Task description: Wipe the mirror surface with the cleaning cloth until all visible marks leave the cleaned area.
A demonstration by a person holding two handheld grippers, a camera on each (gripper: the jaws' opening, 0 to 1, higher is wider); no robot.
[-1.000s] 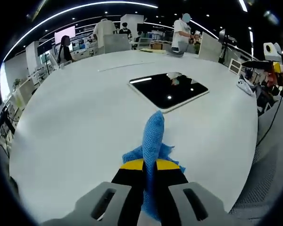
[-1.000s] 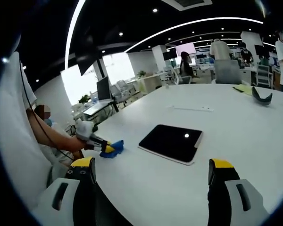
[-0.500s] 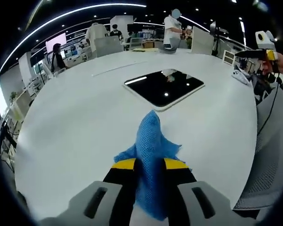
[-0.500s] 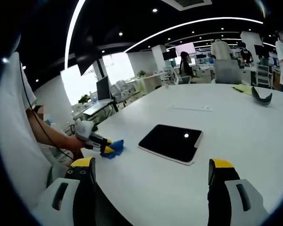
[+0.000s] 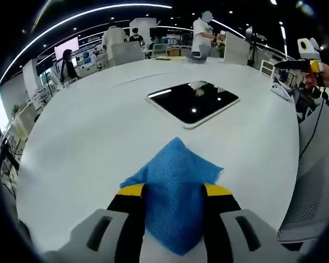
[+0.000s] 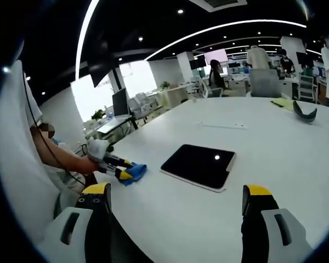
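white table (image 5: pixel 88 137): blue cloth (image 5: pixel 172 186) betw left gripper (image 5: pixel 173 192) parted jaws, mirror (image 5: pixel 193 102) ahead (right gripper (image 6: pixel 175 200) wide apart).

Bare white table (image 5: pixel 93 137) is seen from the blue cloth (image 5: pixel 174 189) toward twelve o'clock, up to the dark mirror (image 5: pixel 193 102) lying flat. Around the mirror (image 6: pixel 198 164), open tabletop (image 6: pixel 274 148) is left on every side; a dark curved object (image 6: pixel 304 111) is set well apart at two o'clock.
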